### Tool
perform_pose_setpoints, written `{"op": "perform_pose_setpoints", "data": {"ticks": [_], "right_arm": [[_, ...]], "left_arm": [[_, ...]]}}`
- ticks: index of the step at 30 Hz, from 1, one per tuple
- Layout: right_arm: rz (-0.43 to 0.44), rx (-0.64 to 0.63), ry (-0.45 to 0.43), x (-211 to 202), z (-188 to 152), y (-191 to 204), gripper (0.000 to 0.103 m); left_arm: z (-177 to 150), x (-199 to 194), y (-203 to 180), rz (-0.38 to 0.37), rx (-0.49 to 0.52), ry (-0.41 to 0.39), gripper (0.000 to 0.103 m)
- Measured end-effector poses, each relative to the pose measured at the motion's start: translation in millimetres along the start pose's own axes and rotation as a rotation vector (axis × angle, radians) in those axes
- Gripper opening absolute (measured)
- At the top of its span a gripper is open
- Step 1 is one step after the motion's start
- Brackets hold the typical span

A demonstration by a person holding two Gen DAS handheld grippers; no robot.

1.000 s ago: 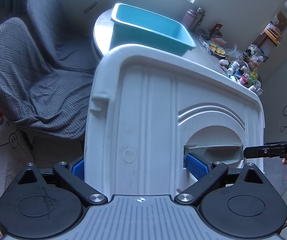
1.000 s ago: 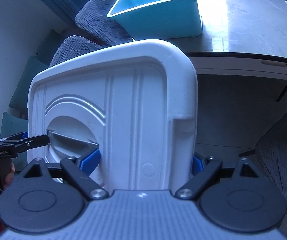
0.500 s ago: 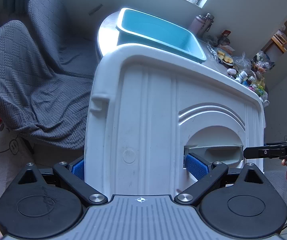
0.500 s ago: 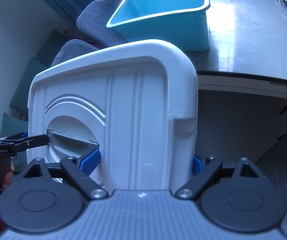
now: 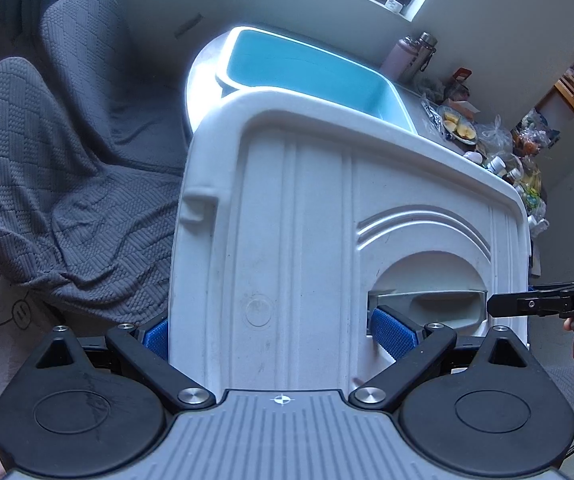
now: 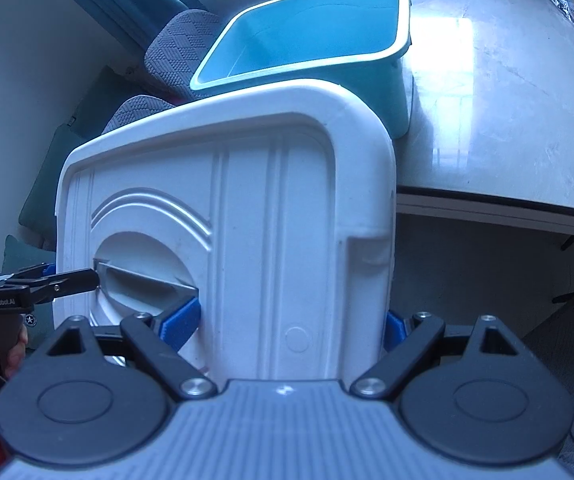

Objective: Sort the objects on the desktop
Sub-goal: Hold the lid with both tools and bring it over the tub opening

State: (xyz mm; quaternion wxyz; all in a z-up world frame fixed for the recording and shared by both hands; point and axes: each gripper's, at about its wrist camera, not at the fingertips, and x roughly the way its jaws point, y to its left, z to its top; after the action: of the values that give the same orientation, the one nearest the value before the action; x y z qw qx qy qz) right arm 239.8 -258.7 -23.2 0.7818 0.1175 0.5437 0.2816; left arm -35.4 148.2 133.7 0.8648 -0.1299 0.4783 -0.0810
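White lid (image 5: 307, 240) fills the view ahead of both grippers; blue bin (image 6: 319, 48) stands behind it; bare tabletop (image 6: 507, 120) right of bin.

We read only two pieces of lettering. In the left wrist view, white capitals "DAS" stood on the black body of the right tool (image 5: 549, 304), where it reached in from the right edge; the letters ran up to the frame's edge, so we could not tell whether more followed. In the right wrist view, small white print reading "GenRobot.AI" stood on the black side of the left tool (image 6: 27, 290) at the left edge, and below it sat a small round badge (image 6: 30, 321) with a star, its own lettering too small for us to read. Labels on the bottles (image 5: 497, 165) far across the desk were too small to make out.
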Motion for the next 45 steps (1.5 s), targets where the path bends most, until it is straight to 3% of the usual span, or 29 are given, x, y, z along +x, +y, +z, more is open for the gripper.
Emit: {"op": "perform_pose_setpoints", "data": {"ticks": [9,22,36,45], "right_arm": [[0.002,0.013,0.004,8,31,-5,0.090],[-0.032,-0.002,-0.033,28,91,25,0.090],[-0.058,0.038,-0.059,23,102,32,0.090],[-0.056,0.050,-0.051,31,140,19,0.091]], "left_arm": [[38,18,-3,-0.003,0.009,0.008,0.098],[105,37,19,-0.034,0.023,-0.010,0.098],[159,59,28,-0.066,0.068,0.001,0.098],[202,90,24,-0.062,0.068,0.019,0.098]]}}
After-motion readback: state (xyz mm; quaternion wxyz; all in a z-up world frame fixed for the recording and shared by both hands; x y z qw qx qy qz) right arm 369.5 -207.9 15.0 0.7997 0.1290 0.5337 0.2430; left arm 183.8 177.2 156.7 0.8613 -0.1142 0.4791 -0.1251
